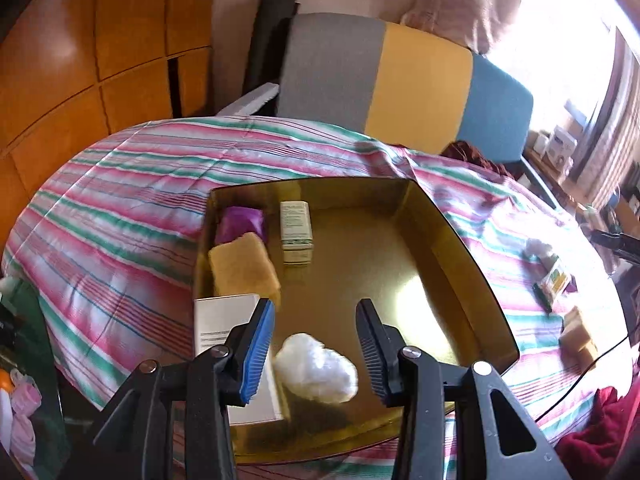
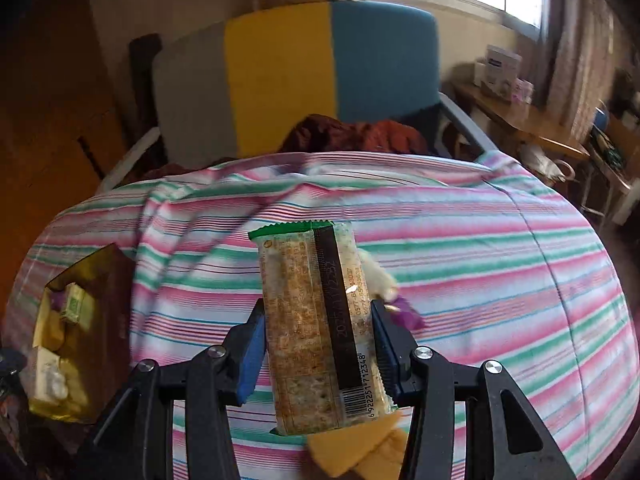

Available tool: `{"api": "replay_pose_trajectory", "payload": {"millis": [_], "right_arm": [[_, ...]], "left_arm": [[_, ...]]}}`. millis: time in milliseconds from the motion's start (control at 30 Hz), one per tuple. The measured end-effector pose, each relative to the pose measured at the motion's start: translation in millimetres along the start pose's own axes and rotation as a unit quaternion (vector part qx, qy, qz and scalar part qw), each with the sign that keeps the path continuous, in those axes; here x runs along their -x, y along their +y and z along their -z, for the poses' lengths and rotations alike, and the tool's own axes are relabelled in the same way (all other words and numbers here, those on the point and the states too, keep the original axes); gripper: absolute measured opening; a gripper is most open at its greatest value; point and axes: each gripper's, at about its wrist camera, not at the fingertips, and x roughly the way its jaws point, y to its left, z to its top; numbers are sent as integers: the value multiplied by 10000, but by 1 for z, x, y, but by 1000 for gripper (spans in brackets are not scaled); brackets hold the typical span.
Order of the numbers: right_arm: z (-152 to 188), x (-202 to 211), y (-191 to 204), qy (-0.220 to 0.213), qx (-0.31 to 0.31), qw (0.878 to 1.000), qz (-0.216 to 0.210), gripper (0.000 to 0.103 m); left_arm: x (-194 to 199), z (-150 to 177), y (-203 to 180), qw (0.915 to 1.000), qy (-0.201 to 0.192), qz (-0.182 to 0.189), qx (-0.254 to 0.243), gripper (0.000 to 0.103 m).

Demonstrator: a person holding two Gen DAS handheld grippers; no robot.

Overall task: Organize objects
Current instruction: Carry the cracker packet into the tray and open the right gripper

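The right tongs [image 2: 318, 344] are closed on a wrapped snack bar [image 2: 316, 320], which is held upright above the striped bedspread [image 2: 480, 264] with its green crimped end pointing away and its barcode end nearest the camera. Both blue pads are pressed against the long sides of the wrapper. A yellow sponge [image 2: 360, 452] is seen on the bed just beneath the bar's near end, and a white cotton ball [image 2: 378, 276] and a purple packet [image 2: 408, 316] lie on the bedspread just beside the right finger.

The left tongs [image 1: 316, 352] are held part-way open above a gold box [image 1: 440, 240], with nothing pressed between the pads. A white cotton wad [image 1: 316, 368] lies on the box floor near its front edge, seen between the fingers but apart from both pads. Along the box's left wall, from back to front, a purple pouch [image 1: 240, 224], a yellow cloth [image 1: 242, 266] and a white carton [image 1: 224, 320] are lined up. A small green-and-white carton [image 1: 296, 232] stands upright near the back, just beside the pouch.

The box rests on the bed toward its left edge. Toward the bed's right edge, further small packets [image 1: 554, 280] are seen on the bedspread, too blurred to be told apart. A grey, yellow and blue headboard [image 1: 420, 88] is seen behind the bed.
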Motion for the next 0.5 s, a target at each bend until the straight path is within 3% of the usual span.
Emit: {"api": "replay_pose_trajectory", "payload": {"millis": [133,300,400,500], "right_arm": [[1,-8,100,128,720,9943,-776,49],[19,-34,219,574,1510,9747,-1544,49],[39,-60,275,981,1913,9607,-1756,49],[59,-92,322,1365,2204,9505,-1712,49]], "left_arm": [[10,0,32,9992,-95,-98,385,42],[17,4,71,9964,-145,-323,776,42],[16,10,91,9941,-102,-405,1000,42],[14,16,104,9926,-42,-413,1140,42]]}}
